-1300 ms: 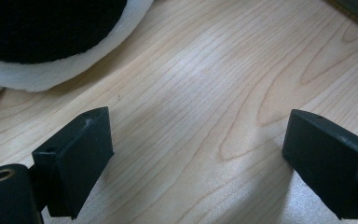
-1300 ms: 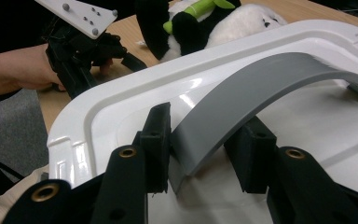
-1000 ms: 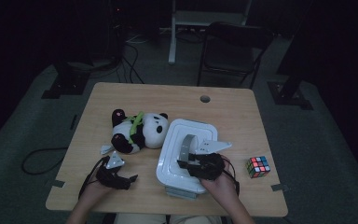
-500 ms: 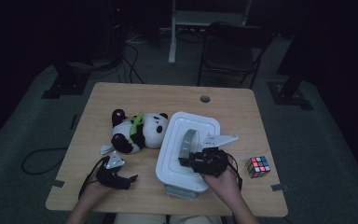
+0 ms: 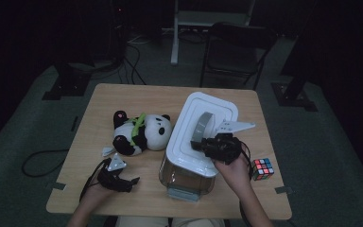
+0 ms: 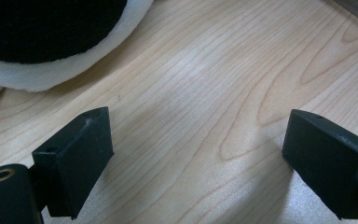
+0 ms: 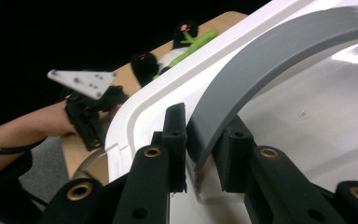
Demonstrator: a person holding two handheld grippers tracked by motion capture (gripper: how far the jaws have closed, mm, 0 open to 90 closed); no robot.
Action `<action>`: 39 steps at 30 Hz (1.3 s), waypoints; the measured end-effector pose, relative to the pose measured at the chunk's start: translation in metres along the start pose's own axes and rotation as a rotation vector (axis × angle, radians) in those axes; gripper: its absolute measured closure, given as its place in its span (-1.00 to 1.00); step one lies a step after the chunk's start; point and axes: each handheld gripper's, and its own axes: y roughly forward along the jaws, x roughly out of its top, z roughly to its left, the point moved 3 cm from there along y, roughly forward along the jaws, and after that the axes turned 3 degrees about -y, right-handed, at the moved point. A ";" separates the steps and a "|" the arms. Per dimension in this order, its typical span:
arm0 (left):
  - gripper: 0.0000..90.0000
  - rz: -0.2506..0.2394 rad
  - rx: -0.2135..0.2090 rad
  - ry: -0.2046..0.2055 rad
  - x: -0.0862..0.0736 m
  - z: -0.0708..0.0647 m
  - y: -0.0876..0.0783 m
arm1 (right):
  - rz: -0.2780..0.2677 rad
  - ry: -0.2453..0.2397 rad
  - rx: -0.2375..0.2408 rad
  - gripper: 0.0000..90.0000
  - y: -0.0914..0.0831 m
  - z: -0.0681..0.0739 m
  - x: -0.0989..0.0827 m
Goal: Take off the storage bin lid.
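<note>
Your right gripper (image 7: 200, 140) has its jaws pinched on the grey handle (image 7: 270, 65) of the white lid (image 5: 189, 142), having just closed in on it; the lid sits tilted on the clear box (image 5: 184, 177) near the table's front edge. Your left gripper (image 6: 196, 154) stands wide apart with nothing between the jaws, resting low over bare wood (image 6: 205, 93) beside the stuffed panda (image 5: 139, 132). Much is hard to make out: the room beyond the table is dark, the box's contents cannot be told, and the panda is cut off at the top edge of the left gripper view. Your right hand (image 5: 234, 170) is raised over the lid's near corner, forearm coming from the bottom edge; your left hand (image 5: 97, 194) lies flat by the front edge. A colour cube (image 5: 263, 168) sits just right of your right hand. No writing can be read.
</note>
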 end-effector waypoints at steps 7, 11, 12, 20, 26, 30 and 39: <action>-0.79 0.000 0.000 0.000 0.000 0.000 0.000 | -0.023 0.028 -0.041 0.70 -0.003 -0.027 0.013; -0.79 -0.001 0.000 0.000 0.000 0.000 0.000 | -0.027 0.043 -0.072 0.70 -0.004 -0.043 0.019; -0.79 -0.001 0.000 0.000 0.000 0.000 0.000 | -0.031 0.050 -0.075 0.70 -0.004 -0.048 0.020; -0.79 -0.003 0.001 -0.001 0.000 0.000 0.000 | -0.069 0.112 -0.133 0.70 -0.008 -0.085 0.026; -0.79 -0.001 0.000 -0.001 0.000 0.000 0.000 | -0.090 0.154 -0.193 0.70 -0.012 -0.113 0.031; -0.79 0.000 0.001 0.002 0.000 0.000 0.000 | -0.098 0.168 -0.226 0.70 -0.014 -0.128 0.033; -0.79 0.000 0.000 0.000 0.000 0.000 0.000 | -0.090 0.221 -0.313 0.70 -0.011 -0.172 0.033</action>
